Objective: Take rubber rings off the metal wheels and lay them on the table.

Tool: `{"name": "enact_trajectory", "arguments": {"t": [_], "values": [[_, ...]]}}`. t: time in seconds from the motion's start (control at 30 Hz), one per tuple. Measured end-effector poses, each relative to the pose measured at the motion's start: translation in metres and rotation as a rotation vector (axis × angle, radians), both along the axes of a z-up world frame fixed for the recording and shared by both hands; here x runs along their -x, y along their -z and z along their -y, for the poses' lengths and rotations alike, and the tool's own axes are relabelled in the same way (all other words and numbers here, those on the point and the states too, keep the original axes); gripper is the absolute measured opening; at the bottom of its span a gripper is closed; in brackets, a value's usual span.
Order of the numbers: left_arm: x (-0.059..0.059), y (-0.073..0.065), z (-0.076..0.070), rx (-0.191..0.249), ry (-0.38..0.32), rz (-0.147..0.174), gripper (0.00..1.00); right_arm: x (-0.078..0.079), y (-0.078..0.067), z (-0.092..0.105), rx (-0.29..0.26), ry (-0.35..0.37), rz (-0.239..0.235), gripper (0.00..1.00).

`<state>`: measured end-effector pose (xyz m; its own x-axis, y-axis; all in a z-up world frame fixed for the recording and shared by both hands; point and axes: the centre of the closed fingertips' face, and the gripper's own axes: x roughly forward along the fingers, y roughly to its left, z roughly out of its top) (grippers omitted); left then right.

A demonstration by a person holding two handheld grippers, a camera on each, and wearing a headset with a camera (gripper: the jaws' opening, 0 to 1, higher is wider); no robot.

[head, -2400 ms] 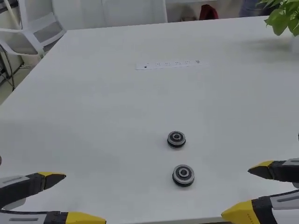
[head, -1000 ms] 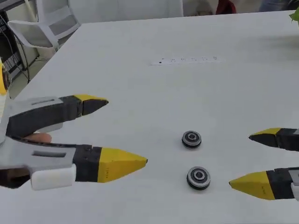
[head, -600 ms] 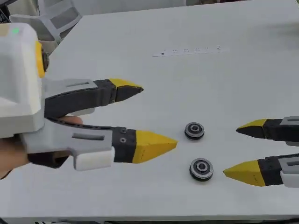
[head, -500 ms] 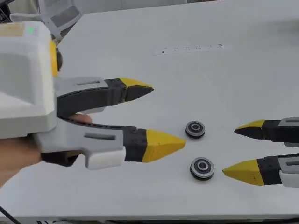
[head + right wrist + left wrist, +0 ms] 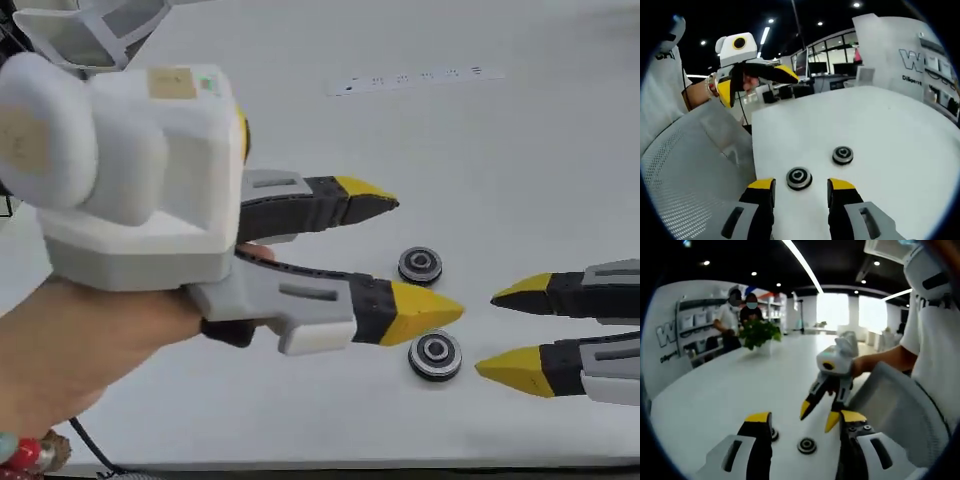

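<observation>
Left gripper (image 5: 428,256) — jaws wide, empty — hangs by far wheel (image 5: 420,265); right gripper (image 5: 487,333), jaws apart, empty, points at near wheel (image 5: 436,355).

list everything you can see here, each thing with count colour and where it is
table: 1, white, under everything
far wheel: 1, silver with black ring, flat on table between the left fingers
near wheel: 1, silver with black ring, flat on table, ahead of the right fingers
socket strip: 1, white, set in the table's far part
chair: 1, white mesh, off the far left corner
plant: 1, green, on the table's far end
people: 2, one in white, one in dark, behind the plant
left gripper: 1, white, black fingers with yellow tips, open
right gripper: 1, same colours, open
hand: 1, holding the left gripper
bracelet: 1, red beads, on that wrist
</observation>
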<state>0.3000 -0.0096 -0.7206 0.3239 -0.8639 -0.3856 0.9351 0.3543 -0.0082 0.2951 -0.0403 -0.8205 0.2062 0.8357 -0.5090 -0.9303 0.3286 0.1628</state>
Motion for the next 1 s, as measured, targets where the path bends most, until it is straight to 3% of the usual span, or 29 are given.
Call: {"name": "enact_trajectory", "arguments": {"t": [0.03,0.17,0.27,0.33,0.5,0.6,0.77,0.83,0.9,1.0], "values": [[-0.003,0.007,0.001,-0.02,0.002,-0.015,0.53,-0.001,0.002,-0.001,0.002,-0.002,-0.003,0.38],[-0.008,0.03,0.007,-0.089,0.015,-0.021,0.55,-0.002,0.011,-0.004,0.0,-0.024,-0.007,0.34],[-0.006,0.046,0.011,-0.137,0.055,-0.018,0.53,-0.001,0.017,-0.006,0.004,-0.039,-0.02,0.3],[-0.006,0.055,0.012,-0.16,0.066,-0.035,0.5,-0.001,0.02,-0.008,0.006,-0.046,-0.023,0.3],[-0.006,0.072,0.017,-0.165,0.072,-0.063,0.47,-0.001,0.021,-0.01,-0.007,-0.045,-0.032,0.3],[-0.005,0.087,0.017,-0.191,0.086,-0.083,0.43,-0.002,0.023,-0.011,-0.004,-0.043,-0.039,0.29],[-0.004,0.108,0.018,-0.238,0.117,-0.069,0.35,0.004,0.031,-0.015,0.028,-0.081,-0.034,0.28],[-0.006,0.114,0.018,-0.228,0.112,-0.078,0.32,0.004,0.035,-0.016,0.045,-0.093,-0.027,0.28],[-0.007,0.12,0.016,-0.214,0.08,-0.117,0.3,0.005,0.038,-0.016,0.059,-0.102,-0.023,0.27],[-0.009,0.126,0.012,-0.219,0.057,-0.108,0.3,0.005,0.041,-0.016,0.066,-0.106,-0.016,0.27]]}}
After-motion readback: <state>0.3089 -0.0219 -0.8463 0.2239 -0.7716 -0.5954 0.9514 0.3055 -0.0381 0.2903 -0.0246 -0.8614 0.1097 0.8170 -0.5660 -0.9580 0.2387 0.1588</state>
